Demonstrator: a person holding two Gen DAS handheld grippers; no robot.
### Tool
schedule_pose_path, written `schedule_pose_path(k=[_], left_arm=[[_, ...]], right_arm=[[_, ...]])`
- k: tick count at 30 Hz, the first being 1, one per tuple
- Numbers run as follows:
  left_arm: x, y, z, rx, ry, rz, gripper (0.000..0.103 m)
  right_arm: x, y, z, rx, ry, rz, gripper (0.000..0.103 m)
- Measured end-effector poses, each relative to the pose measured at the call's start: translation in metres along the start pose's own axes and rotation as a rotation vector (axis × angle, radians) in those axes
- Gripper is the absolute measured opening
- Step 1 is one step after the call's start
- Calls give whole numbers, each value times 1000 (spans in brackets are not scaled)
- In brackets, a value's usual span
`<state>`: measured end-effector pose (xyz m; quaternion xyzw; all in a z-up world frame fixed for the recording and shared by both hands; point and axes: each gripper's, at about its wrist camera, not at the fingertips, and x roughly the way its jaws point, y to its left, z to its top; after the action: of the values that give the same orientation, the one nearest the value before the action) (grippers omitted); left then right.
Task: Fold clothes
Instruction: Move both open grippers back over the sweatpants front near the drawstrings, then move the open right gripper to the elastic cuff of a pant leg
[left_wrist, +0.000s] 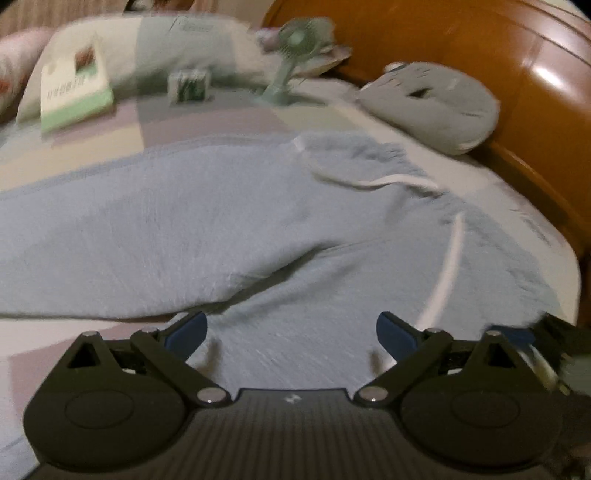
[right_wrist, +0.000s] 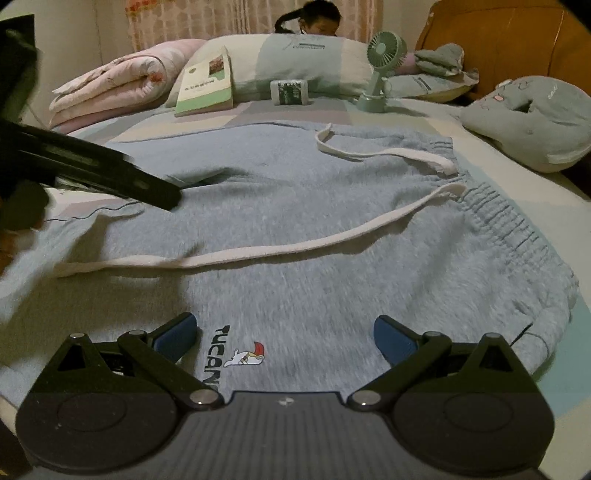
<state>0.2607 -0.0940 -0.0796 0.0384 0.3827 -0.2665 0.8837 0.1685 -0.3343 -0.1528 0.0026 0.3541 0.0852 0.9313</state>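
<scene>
Light blue fleece trousers (right_wrist: 295, 229) lie spread flat on the bed, elastic waistband to the right, with a long white drawstring (right_wrist: 258, 254) trailing across them and a small bird logo (right_wrist: 247, 356) near the front edge. My right gripper (right_wrist: 284, 338) hovers low over the logo, open and holding nothing. In the left wrist view the same trousers (left_wrist: 221, 229) fill the middle, with a fold crease running across. My left gripper (left_wrist: 291, 332) is open just above the cloth. The left gripper's body (right_wrist: 92, 170) reaches in from the left in the right wrist view.
At the bed's far side stand a green book (right_wrist: 207, 85), a small box (right_wrist: 290, 92) and a green desk fan (right_wrist: 380, 66), with pillows and a pink quilt (right_wrist: 110, 88) behind. A grey plush cushion (right_wrist: 535, 125) lies by the wooden headboard (left_wrist: 480, 55). A person sits beyond the pillows.
</scene>
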Motion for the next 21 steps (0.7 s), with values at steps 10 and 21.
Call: schedule_pose_path(k=[10,21], left_arm=[[-70,-20,-85,-9,23,113,99],[-95,-4,-106,-36,43,154,100]], right_arm=[[0,1,-2,11,-18,-16,103],[0,6,-3,22,-24,-45,103]])
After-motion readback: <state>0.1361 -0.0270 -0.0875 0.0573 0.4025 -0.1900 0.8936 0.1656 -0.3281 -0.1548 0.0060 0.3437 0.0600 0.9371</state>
